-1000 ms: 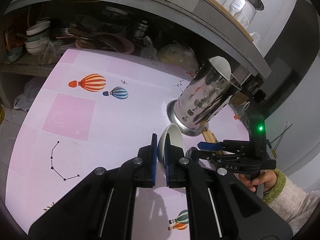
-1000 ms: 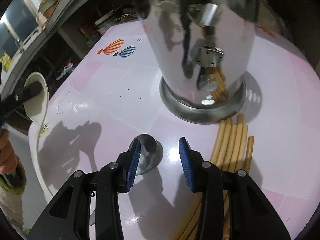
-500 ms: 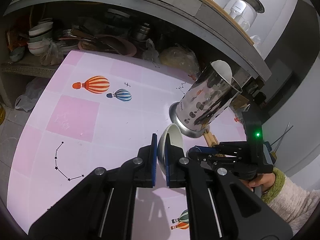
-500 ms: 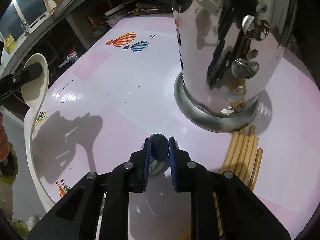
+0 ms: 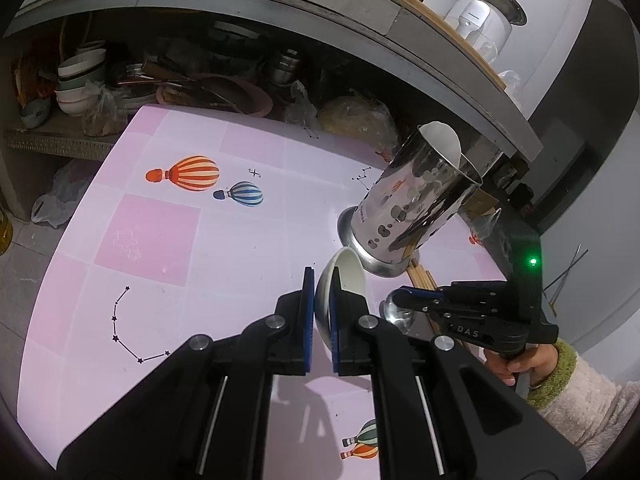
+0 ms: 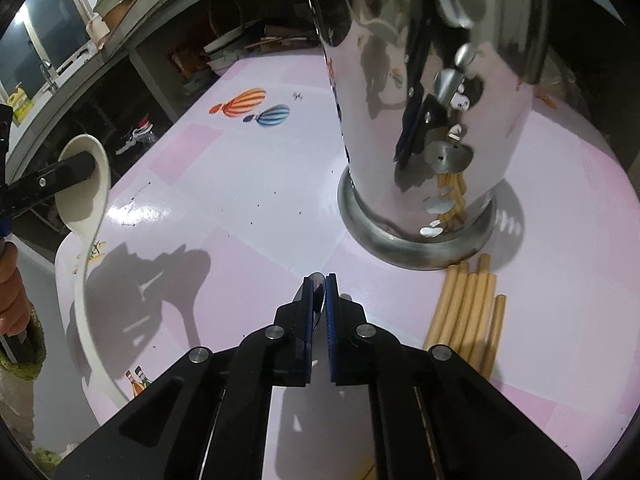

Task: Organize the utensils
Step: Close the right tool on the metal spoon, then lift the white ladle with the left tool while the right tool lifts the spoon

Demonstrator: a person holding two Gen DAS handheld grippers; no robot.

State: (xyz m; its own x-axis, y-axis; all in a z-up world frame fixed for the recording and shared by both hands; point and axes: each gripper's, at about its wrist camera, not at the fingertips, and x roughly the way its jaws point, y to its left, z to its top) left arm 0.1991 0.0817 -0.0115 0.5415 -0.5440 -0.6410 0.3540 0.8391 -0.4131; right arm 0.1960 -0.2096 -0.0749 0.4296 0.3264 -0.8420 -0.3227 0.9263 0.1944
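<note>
Left hand-held gripper point(image 5: 320, 312): clenched on the bowl end of a white soup spoon point(image 5: 340, 280). It holds the spoon up off the desk point(image 5: 160, 240), its long handle hanging down, likely waiting for its turn to go in the cup.

Right hand-held gripper point(image 6: 319, 308): its jaws have just been closing, and now they pinch the round end of a metal spoon point(image 6: 316, 280). The spoon is low, right by the desk top (I cannot tell if it has left the desk).

Metal cup point(image 6: 432, 100): shiny, with holes in its side. It stands upright on the desk just past the metal spoon, so the trip to it looks short. One white spoon point(image 5: 440, 140) already sticks out of its top.

Chopsticks point(image 6: 468, 312): a bunch lying flat on the desk, side by side, their tips next to the foot of the cup. They have not been put away.

Why held by the round end: my guess is the handles can then go down into the cup first.

What could go wrong: the metal spoon is thin and slippery, so it may slide in the pinch.
</note>
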